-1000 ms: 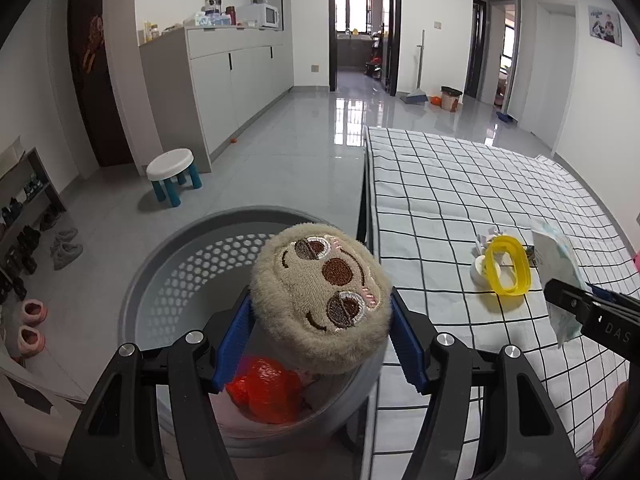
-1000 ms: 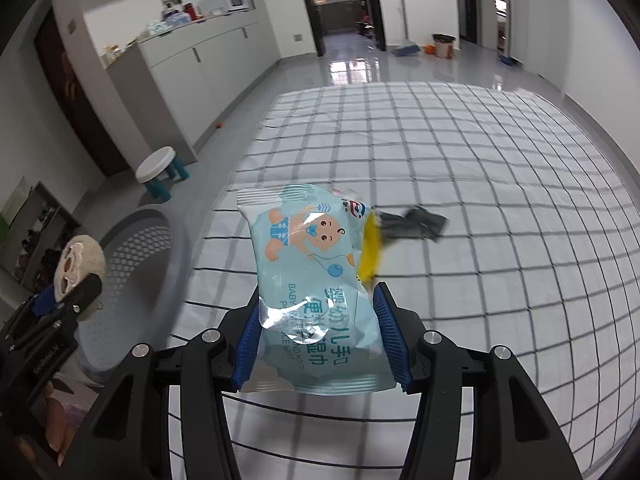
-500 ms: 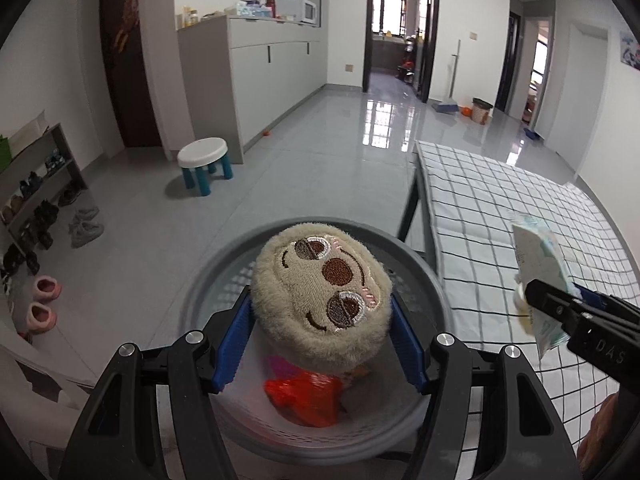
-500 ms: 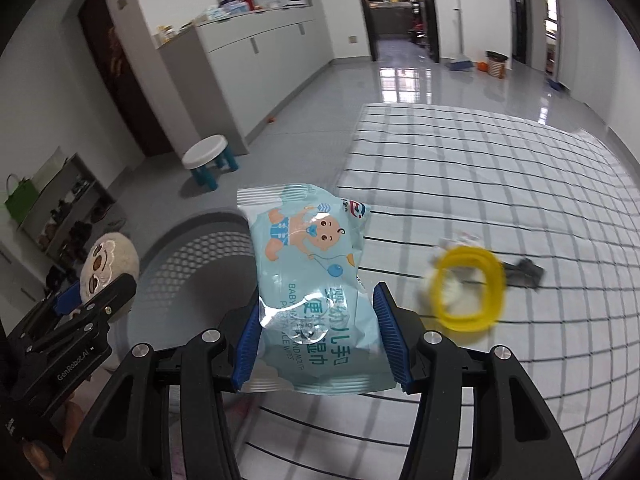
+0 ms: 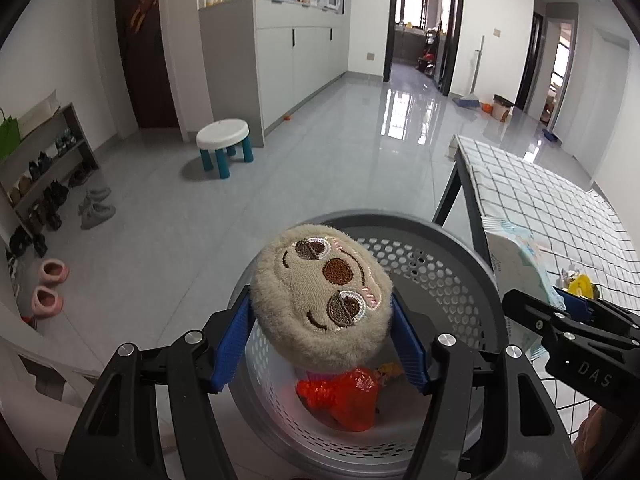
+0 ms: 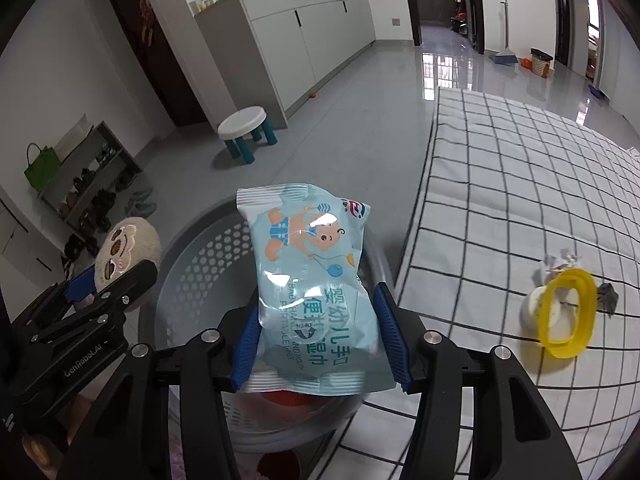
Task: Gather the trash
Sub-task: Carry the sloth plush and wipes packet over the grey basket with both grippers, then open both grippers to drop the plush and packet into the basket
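My left gripper is shut on a round beige plush sloth face and holds it over the grey perforated basket. A red crumpled bag lies in the basket. My right gripper is shut on a light-blue pack of baby wipes and holds it above the basket's rim, next to the table edge. The plush also shows at the left of the right wrist view, and the wipes pack at the right of the left wrist view.
A table with a white checked cloth stands right of the basket. On it lie a yellow ring lid on a white cup and crumpled scraps. A white stool and a shoe rack stand on the grey floor.
Both grippers have moved left from the table to above the basket, each still holding its item. The basket now sits under both.
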{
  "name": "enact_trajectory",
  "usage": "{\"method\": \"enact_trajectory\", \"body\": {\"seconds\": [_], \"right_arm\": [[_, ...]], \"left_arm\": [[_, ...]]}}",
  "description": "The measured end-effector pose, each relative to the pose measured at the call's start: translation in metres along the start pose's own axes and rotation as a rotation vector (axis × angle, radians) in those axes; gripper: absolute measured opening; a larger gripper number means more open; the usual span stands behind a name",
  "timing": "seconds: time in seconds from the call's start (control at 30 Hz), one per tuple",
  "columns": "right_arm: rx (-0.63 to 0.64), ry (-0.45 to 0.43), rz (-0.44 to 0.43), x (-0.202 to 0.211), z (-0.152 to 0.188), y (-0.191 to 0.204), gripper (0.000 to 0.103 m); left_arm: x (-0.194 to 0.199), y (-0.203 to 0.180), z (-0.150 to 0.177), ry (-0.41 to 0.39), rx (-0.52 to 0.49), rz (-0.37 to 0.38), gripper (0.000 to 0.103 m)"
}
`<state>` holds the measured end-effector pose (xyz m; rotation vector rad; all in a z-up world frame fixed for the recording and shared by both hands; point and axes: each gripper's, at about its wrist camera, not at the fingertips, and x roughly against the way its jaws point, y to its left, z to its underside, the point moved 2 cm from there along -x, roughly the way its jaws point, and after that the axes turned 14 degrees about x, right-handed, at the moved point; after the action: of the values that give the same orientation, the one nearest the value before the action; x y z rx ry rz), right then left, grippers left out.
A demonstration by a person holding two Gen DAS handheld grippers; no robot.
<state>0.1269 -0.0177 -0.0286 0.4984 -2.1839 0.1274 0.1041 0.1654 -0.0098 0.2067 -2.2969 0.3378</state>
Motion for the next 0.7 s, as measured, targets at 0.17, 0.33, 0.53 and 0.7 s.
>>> {"method": "enact_trajectory", "body": {"seconds": [0.17,0.33,0.53,0.7], "right_arm": [[0.005,0.025,-0.001,-0.011,0.003,0.003,0.051],[0.004,0.032,-0.001,-0.018,0.003,0.002,0.052],[0.009,0.013,0.002,-0.014,0.001,0.003,0.066],[0.012,0.003,0.016,-0.010,0.000,0.005,0.066]], "left_arm": [[-0.010,0.001,0.002,0.026,0.001,0.004,0.065],[-0.011,-0.001,0.003,0.027,-0.013,0.020,0.070],[-0.008,0.003,0.001,0.015,0.002,0.025,0.080],[-0.009,0.006,0.000,0.015,0.012,0.017,0.082]]}}
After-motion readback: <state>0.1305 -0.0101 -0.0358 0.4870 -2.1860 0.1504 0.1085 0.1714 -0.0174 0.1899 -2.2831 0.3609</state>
